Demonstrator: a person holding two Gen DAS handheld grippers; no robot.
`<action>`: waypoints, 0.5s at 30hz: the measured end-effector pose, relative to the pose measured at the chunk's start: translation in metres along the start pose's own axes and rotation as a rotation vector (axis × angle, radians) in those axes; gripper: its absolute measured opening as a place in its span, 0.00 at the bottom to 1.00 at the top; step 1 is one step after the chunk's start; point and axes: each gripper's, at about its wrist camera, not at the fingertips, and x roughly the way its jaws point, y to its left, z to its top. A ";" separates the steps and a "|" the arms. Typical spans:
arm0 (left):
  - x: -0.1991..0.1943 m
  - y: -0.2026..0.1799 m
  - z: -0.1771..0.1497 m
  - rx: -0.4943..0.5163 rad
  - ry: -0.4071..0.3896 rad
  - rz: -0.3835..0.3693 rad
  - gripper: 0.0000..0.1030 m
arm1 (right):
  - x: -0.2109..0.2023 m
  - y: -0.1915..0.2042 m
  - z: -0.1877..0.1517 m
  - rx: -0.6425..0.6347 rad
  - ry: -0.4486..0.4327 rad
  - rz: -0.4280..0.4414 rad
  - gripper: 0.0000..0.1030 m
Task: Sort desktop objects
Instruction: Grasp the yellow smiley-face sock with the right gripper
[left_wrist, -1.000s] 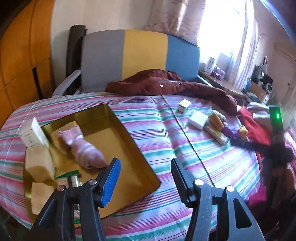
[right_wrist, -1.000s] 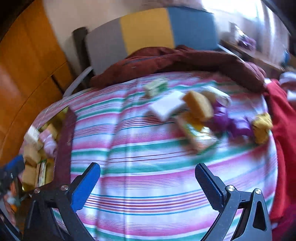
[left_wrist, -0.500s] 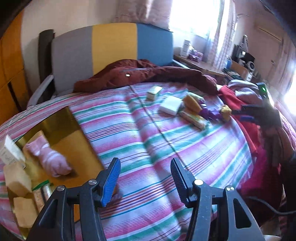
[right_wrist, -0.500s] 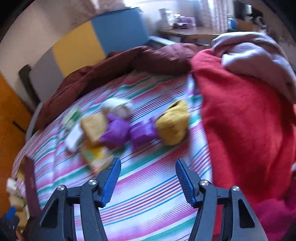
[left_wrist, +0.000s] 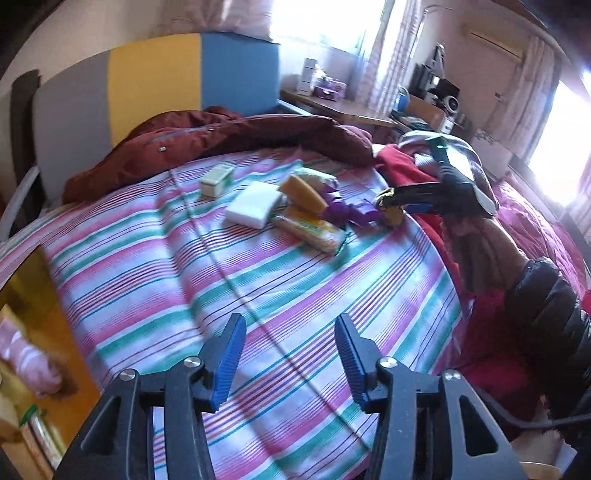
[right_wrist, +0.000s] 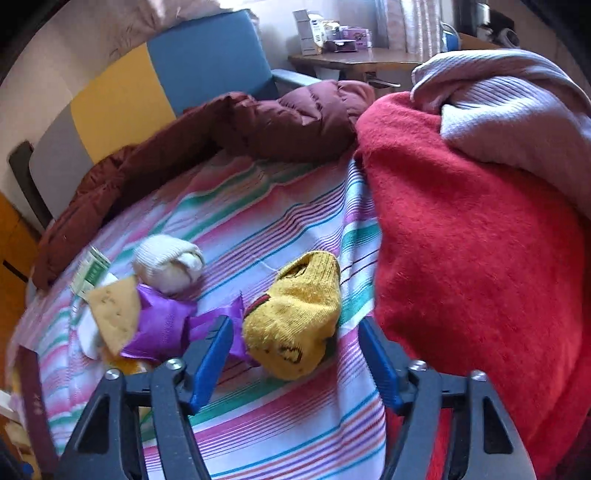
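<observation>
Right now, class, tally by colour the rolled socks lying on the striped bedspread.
yellow sock: 1
cream sock: 1
Total: 2

A maroon jacket (left_wrist: 229, 136) lies across the upper middle. A red blanket (right_wrist: 469, 236) fills the right, a lilac sweater (right_wrist: 517, 107) on top.

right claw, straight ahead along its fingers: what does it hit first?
Most likely the yellow sock. It lies between the closing fingers of the right claw, pads not yet touching it. The purple wrapper sits just left of the line, the red blanket just right. Depth is uncertain.
</observation>
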 end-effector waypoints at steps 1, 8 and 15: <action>0.004 -0.003 0.003 0.006 0.004 -0.010 0.47 | 0.002 0.001 0.000 -0.009 0.008 -0.004 0.42; 0.039 -0.041 0.034 0.093 0.033 -0.127 0.43 | -0.011 0.000 0.002 -0.014 -0.037 0.021 0.28; 0.078 -0.088 0.067 0.268 0.039 -0.167 0.43 | -0.026 -0.012 0.007 0.049 -0.100 0.051 0.25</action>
